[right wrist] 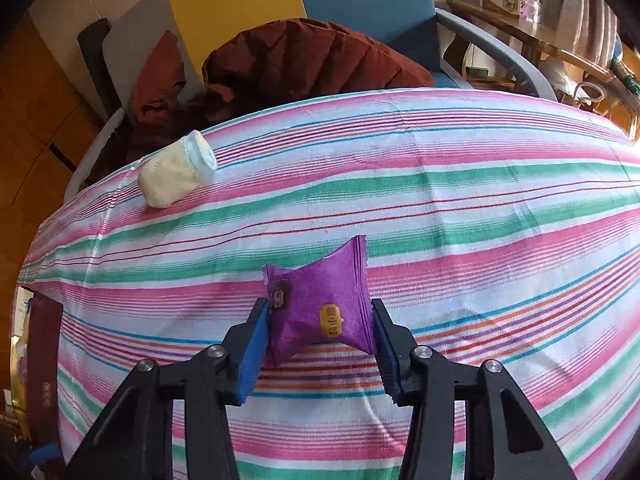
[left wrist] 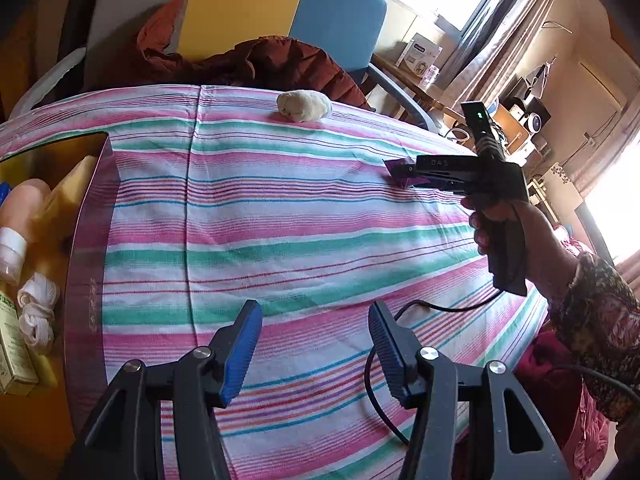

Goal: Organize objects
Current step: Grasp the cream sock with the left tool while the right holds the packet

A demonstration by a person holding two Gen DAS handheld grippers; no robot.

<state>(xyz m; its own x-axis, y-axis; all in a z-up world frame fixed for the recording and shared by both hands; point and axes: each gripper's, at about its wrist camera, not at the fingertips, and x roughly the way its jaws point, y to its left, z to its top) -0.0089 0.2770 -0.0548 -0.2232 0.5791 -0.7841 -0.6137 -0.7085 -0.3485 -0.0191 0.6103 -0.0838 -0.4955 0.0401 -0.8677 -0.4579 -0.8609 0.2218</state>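
A purple snack packet lies on the striped tablecloth, and my right gripper is shut on it, a blue pad pressing on each side. In the left wrist view that same gripper shows at the right, held in a person's hand, with the packet at its tip. My left gripper hangs open over bare cloth with nothing between its fingers. A cream rolled pouch rests near the far edge of the table.
An open box stands at the table's left edge, holding a white cord bundle, a small carton and other items. A black cable trails across the cloth near the left gripper. A chair with a brown jacket stands behind the table.
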